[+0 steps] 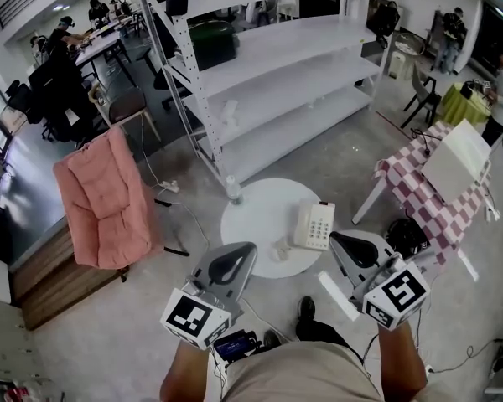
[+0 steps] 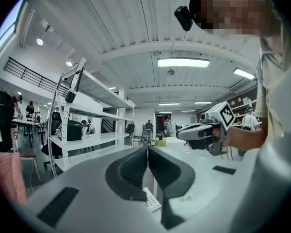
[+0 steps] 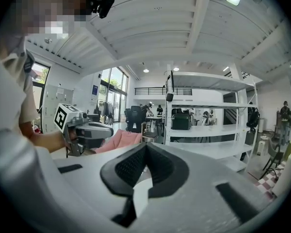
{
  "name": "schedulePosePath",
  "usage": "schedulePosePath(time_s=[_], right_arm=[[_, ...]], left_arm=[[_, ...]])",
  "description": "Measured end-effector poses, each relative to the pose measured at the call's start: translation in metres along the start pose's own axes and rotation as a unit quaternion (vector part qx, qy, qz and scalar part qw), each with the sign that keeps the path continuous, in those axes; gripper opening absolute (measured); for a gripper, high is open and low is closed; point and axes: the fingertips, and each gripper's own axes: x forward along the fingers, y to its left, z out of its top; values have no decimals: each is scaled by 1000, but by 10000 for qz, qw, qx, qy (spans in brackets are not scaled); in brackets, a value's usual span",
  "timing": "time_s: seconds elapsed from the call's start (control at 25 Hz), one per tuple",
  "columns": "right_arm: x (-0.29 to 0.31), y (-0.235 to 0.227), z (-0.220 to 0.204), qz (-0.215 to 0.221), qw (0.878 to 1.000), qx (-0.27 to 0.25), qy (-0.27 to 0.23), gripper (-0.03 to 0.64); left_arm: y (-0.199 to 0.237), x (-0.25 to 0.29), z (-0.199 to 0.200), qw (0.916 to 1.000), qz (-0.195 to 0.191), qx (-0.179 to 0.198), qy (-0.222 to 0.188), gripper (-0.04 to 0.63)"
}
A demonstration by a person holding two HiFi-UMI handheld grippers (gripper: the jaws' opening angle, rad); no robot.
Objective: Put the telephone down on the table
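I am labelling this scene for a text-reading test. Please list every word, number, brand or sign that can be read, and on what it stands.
No text can be read in these pictures.
The telephone keypad: keys too small to read.
The marker cubes: black-and-white square patterns only, no letters.
The blue sign on the far wall: too small and blurred.

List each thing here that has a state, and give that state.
telephone: lying flat on the round table, keypad up, nothing gripping it.
left hand-held gripper: shut, nothing between its jaws.
right hand-held gripper: shut, nothing between its jaws.
pink cloth: hanging draped, not folded.
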Motion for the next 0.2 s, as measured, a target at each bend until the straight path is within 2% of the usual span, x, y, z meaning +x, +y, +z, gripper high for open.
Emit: schedulePosePath(time_s=[0.2], right_arm=[[-6,14,0,27,10000,-24,17,-8]], left_arm=[[-6,-16,1,10000,45,7,-33,12]])
